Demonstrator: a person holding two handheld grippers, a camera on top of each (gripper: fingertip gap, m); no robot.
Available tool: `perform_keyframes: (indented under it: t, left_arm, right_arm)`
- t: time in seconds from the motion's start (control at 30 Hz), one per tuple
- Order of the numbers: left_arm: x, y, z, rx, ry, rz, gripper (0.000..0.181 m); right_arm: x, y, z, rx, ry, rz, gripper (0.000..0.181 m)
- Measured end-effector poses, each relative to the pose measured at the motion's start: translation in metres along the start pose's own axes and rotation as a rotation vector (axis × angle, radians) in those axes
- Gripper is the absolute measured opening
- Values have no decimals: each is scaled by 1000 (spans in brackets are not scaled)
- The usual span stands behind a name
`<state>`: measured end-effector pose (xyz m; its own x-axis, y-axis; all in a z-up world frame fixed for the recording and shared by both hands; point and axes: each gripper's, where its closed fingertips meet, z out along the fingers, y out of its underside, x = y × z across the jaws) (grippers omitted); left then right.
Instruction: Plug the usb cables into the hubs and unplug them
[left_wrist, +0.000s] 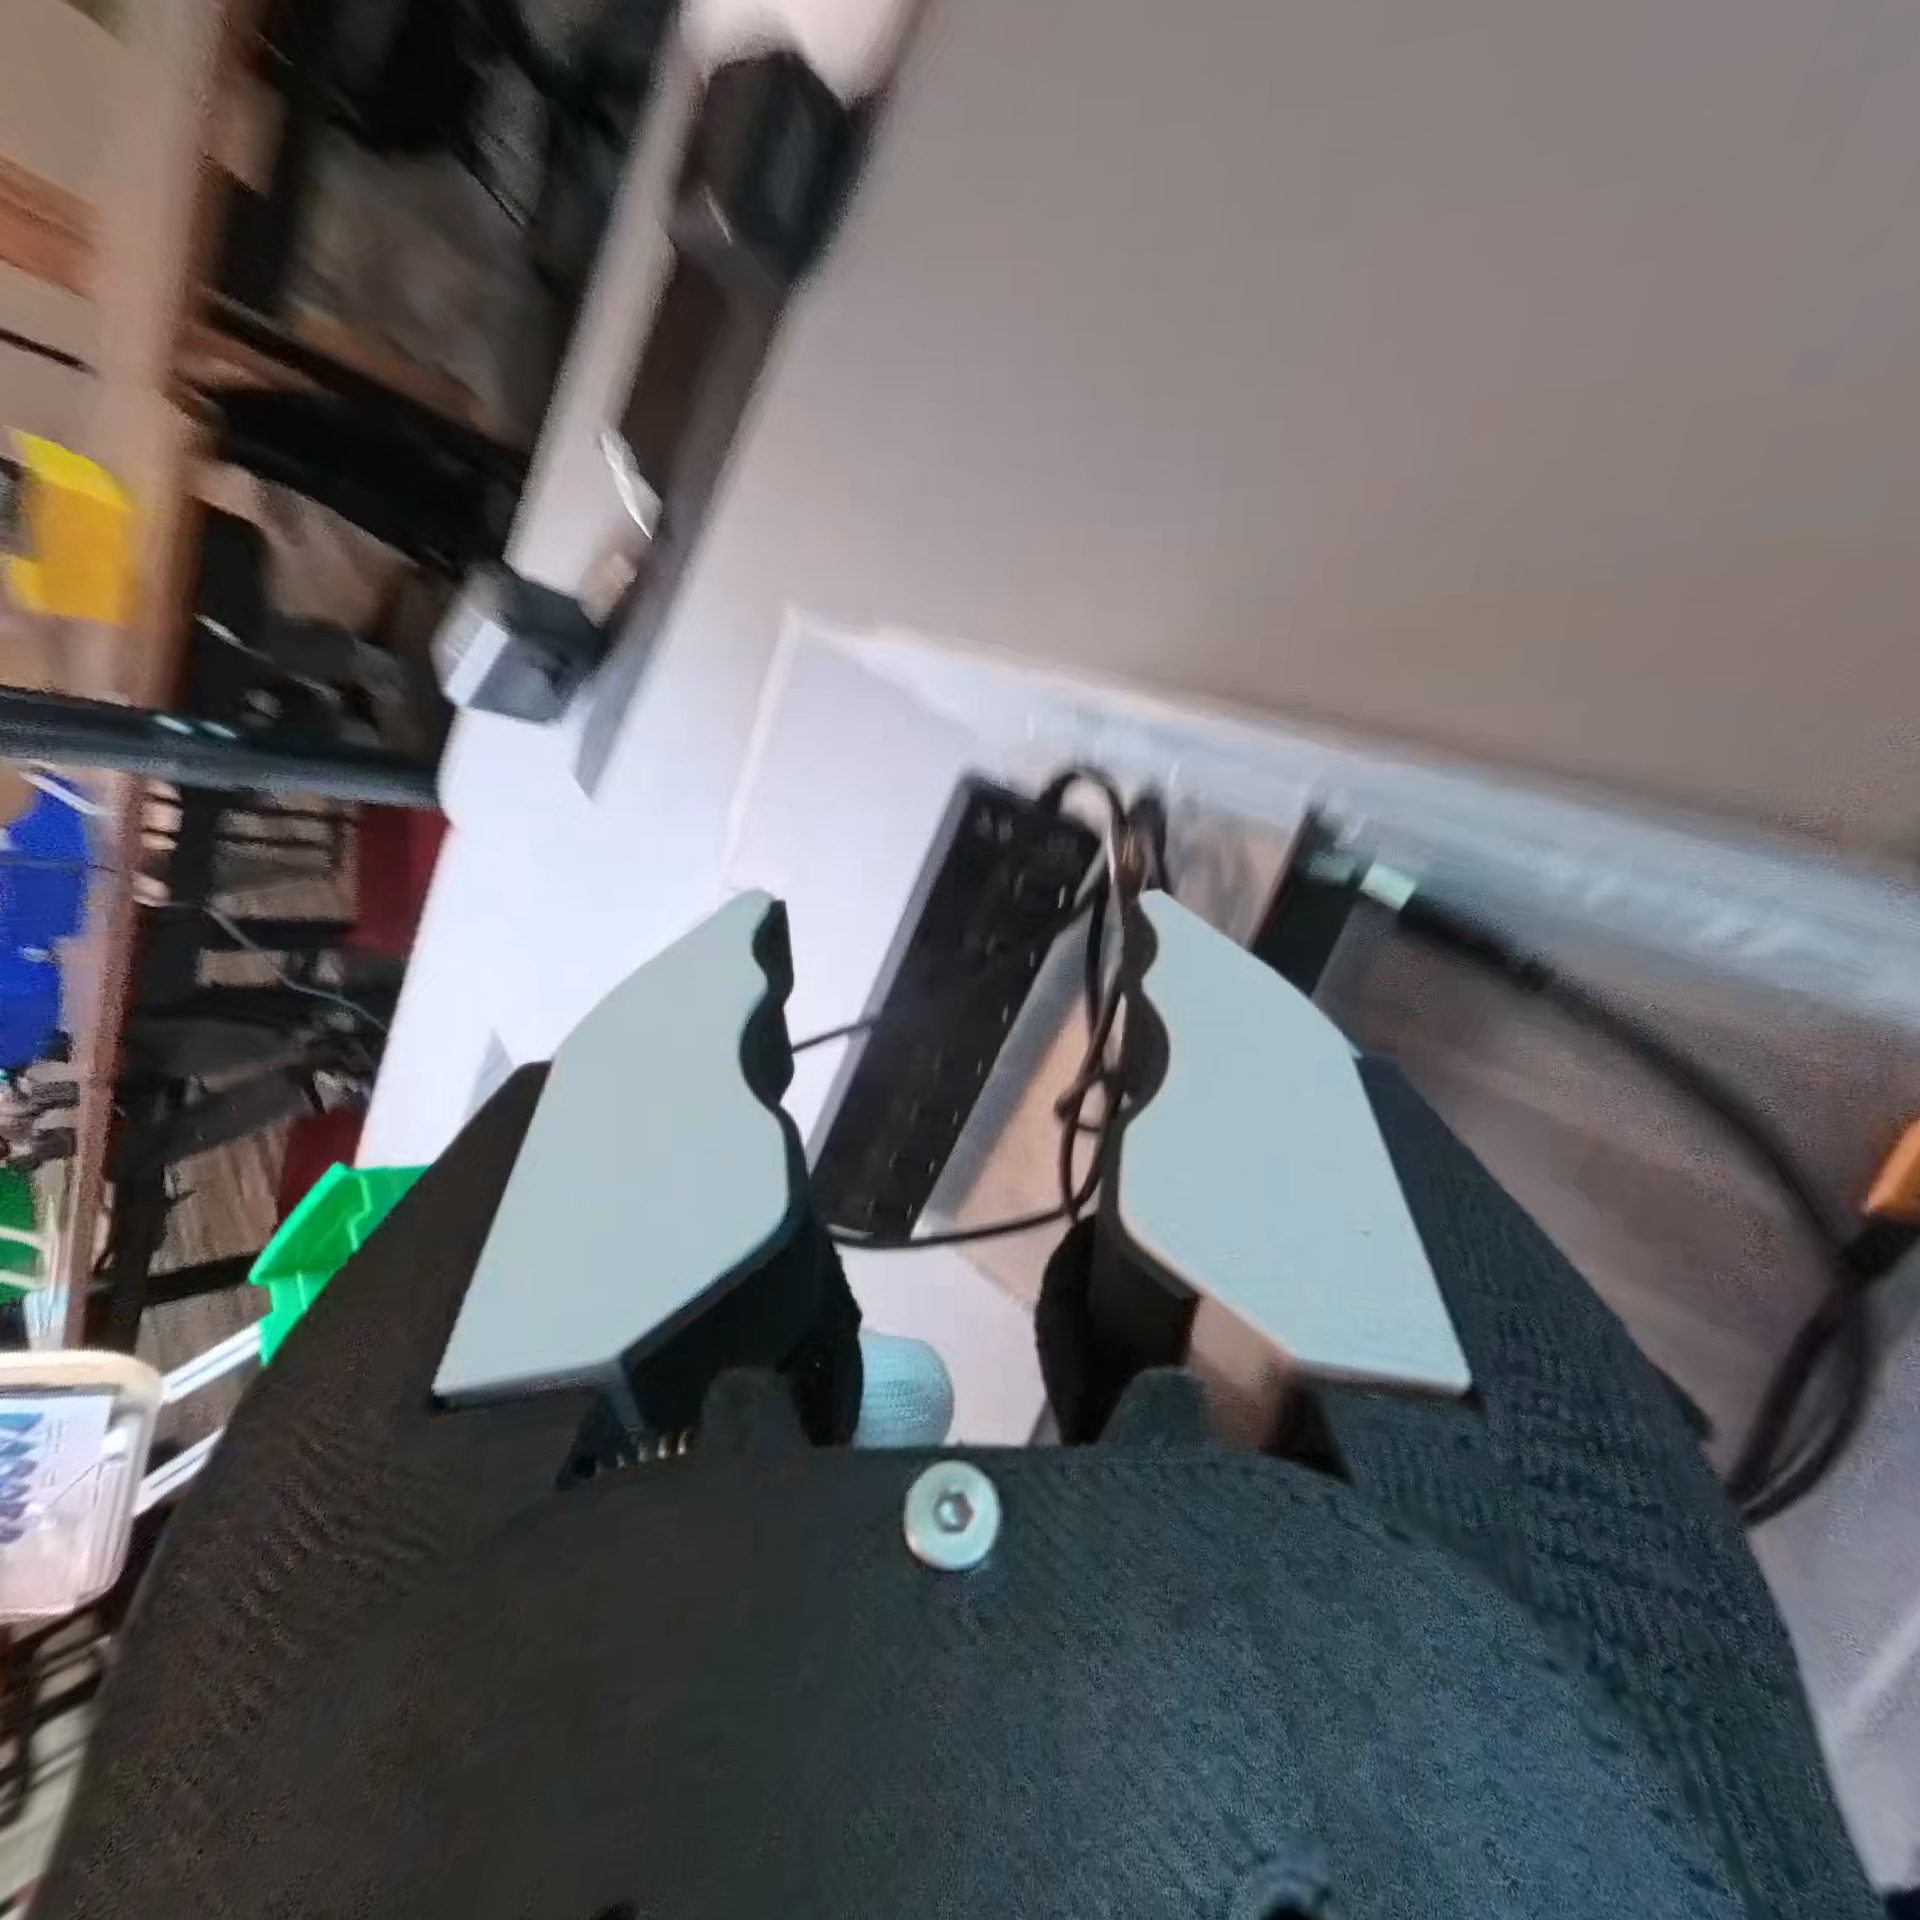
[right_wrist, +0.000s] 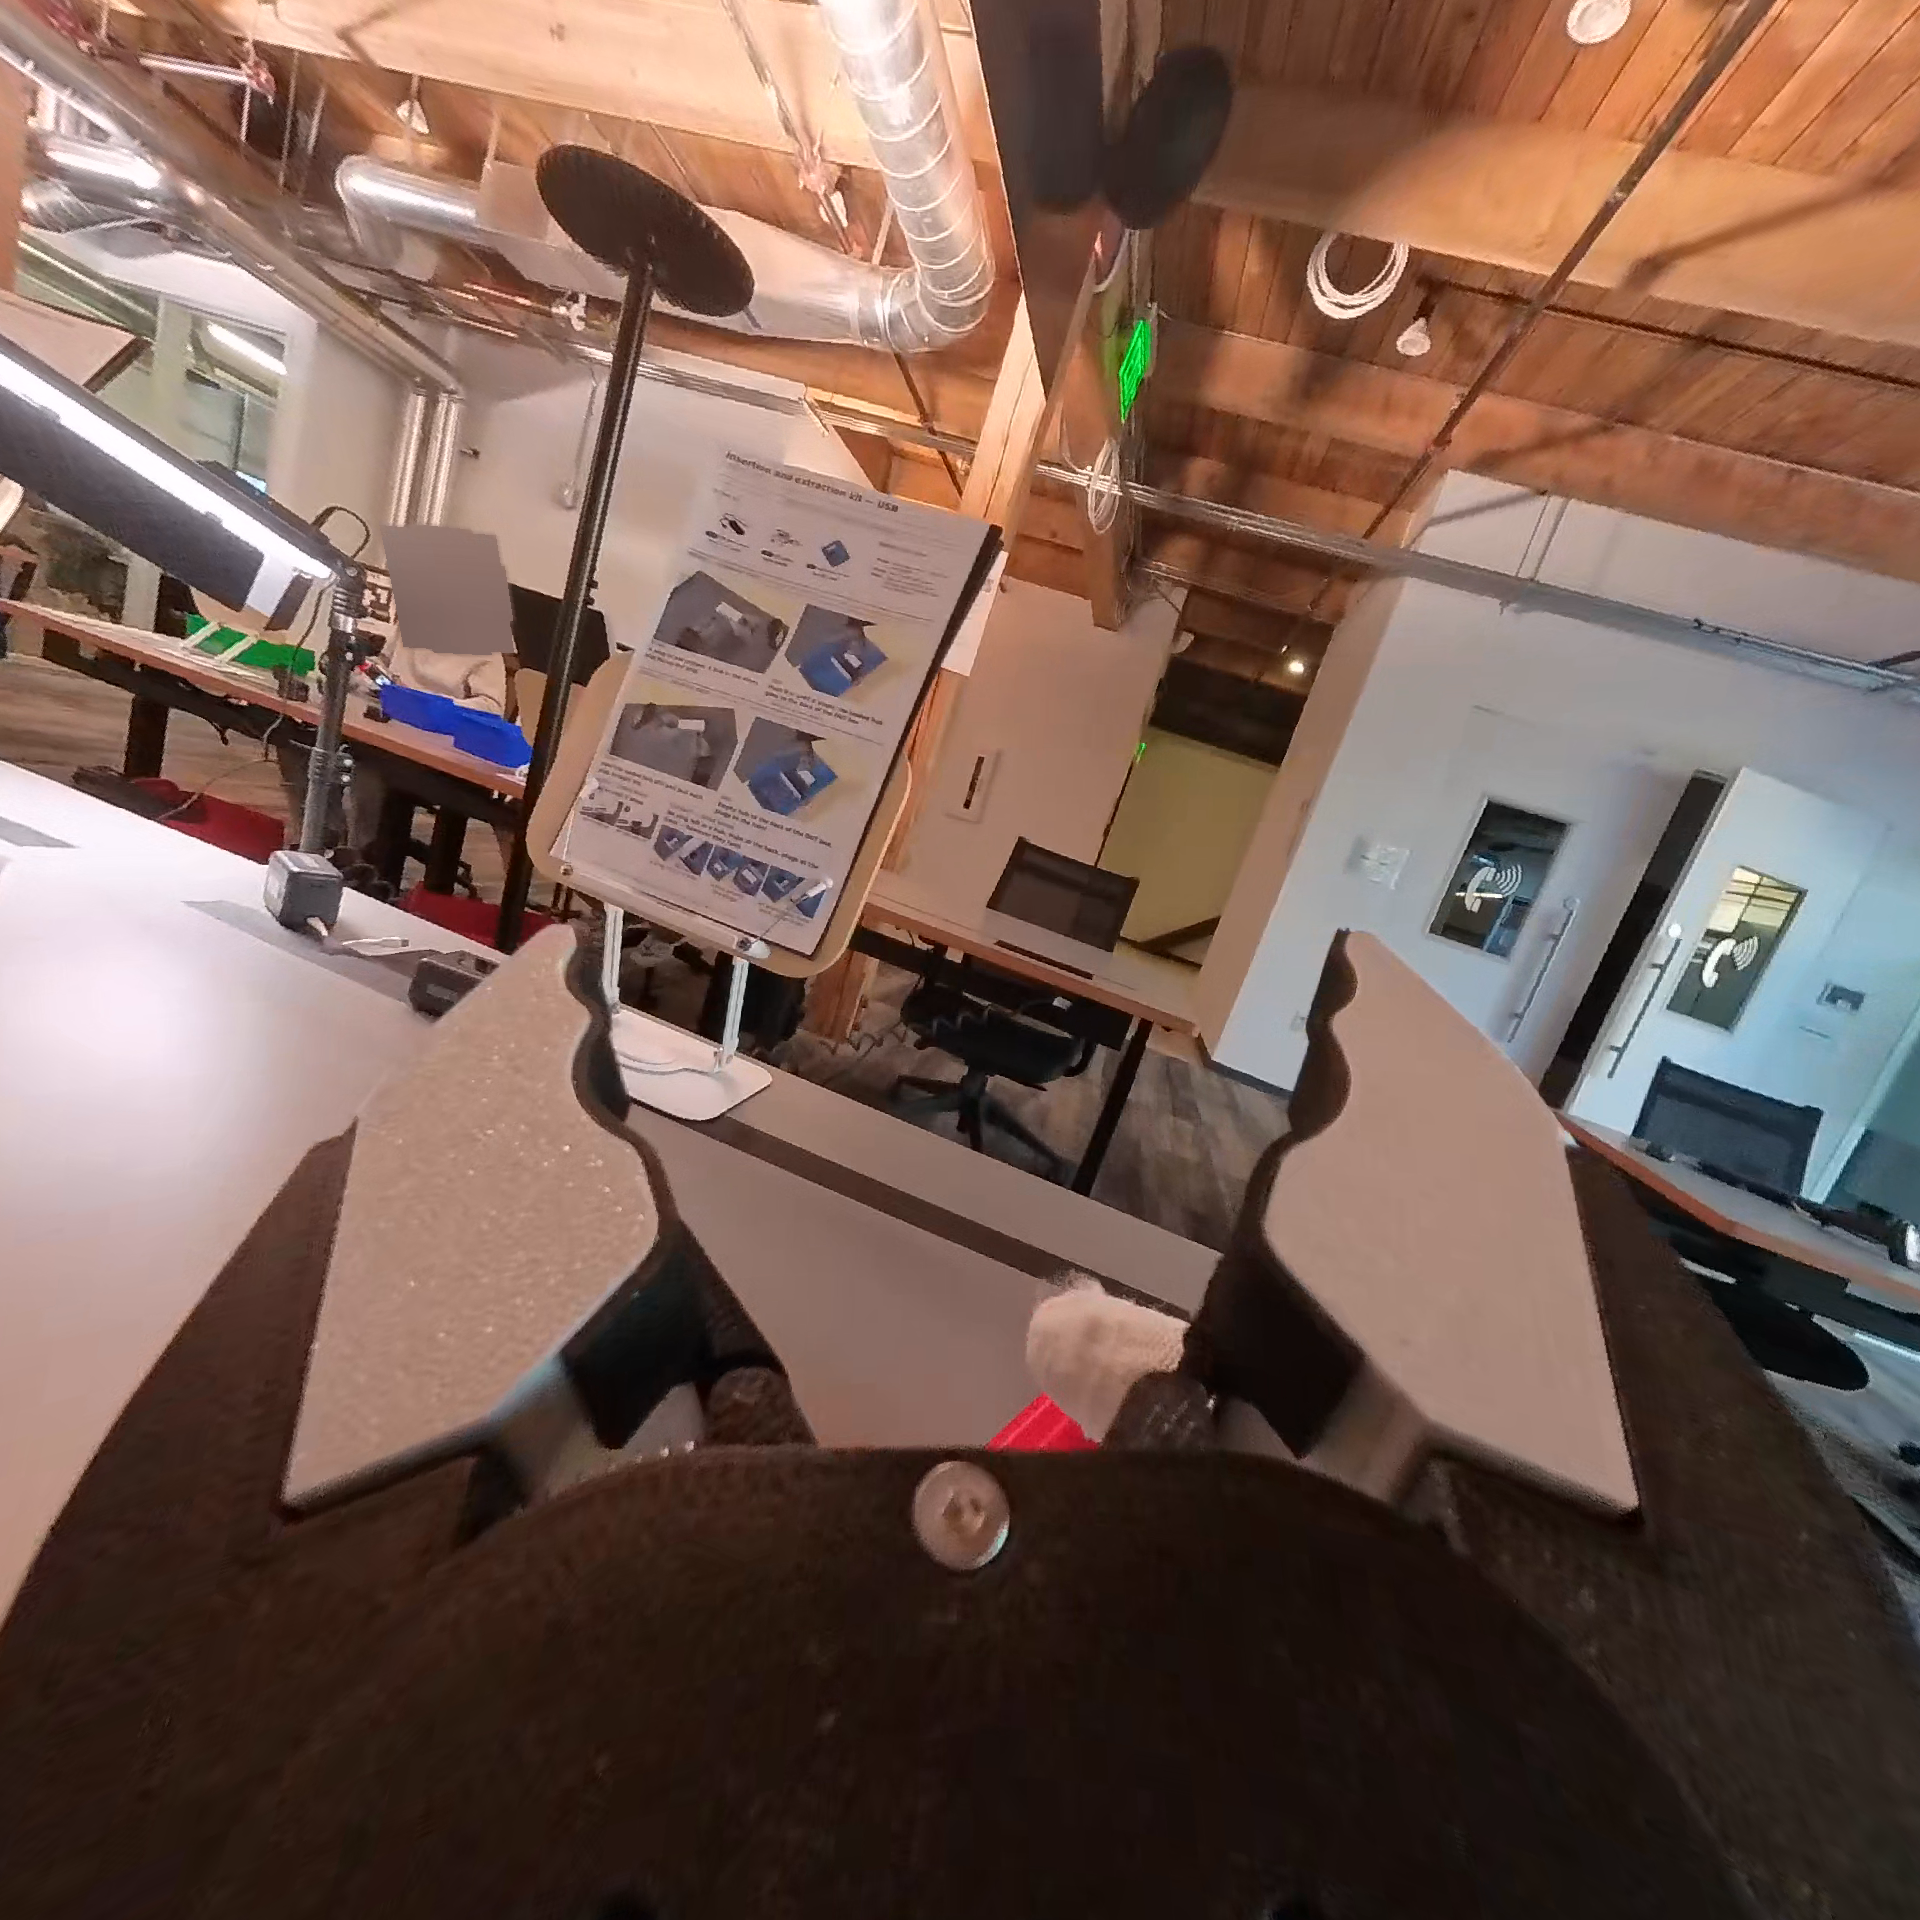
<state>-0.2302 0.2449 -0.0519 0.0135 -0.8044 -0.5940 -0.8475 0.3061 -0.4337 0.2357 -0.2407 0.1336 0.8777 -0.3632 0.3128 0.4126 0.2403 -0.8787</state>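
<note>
White table (left_wrist: 582, 914) bears hub (left_wrist: 966, 997); cables (left_wrist: 1112, 935) tangled.

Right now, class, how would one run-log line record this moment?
left gripper: open, empty | long black multi-port hub: ahead on table, thin dark cable over it | right gripper: open, empty, raised

Left wrist view tilted, close over hub (left_wrist: 966, 997), right wrist view level, facing across room
</note>
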Motion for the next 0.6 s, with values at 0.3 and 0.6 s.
perform_keyframes:
  t: [0.3, 0.6]
  left_arm:
    - [-5, 74, 79, -295, 153, 225, 65]
    - [-4, 95, 110, -336, 127, 329, 56]
  right_arm:
    - [10, 2, -3, 3, 41, -20, 125]
    - [6, 11, 4, -20, 25, -30, 124]
